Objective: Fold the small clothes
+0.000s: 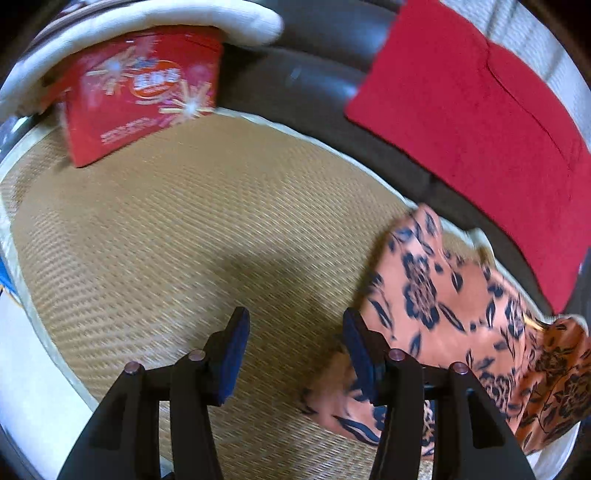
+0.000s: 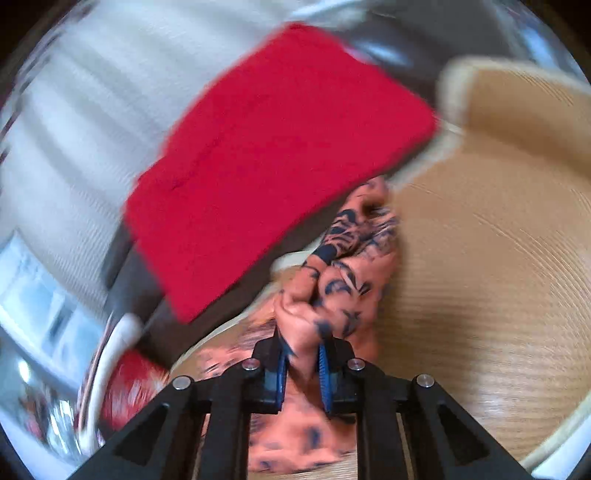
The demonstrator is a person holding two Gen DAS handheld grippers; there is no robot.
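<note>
A peach garment with dark blue flowers (image 1: 443, 288) lies crumpled on the woven straw mat (image 1: 184, 240), at the right of the left wrist view. My left gripper (image 1: 295, 317) hovers over the mat, open, with its right finger at the garment's edge. A bit of cloth shows just inside that finger, but the pads press on nothing. In the right wrist view my right gripper (image 2: 301, 341) is shut on a bunched fold of the floral garment (image 2: 347, 280), which rises from between the blue pads and hangs over the mat (image 2: 480, 258).
A folded red cloth (image 1: 480, 110) (image 2: 277, 147) lies on a dark sofa (image 1: 314, 74) behind the mat. A red printed box (image 1: 140, 96) stands at the mat's far left corner under a white cushion (image 1: 147, 22). Both views are motion-blurred.
</note>
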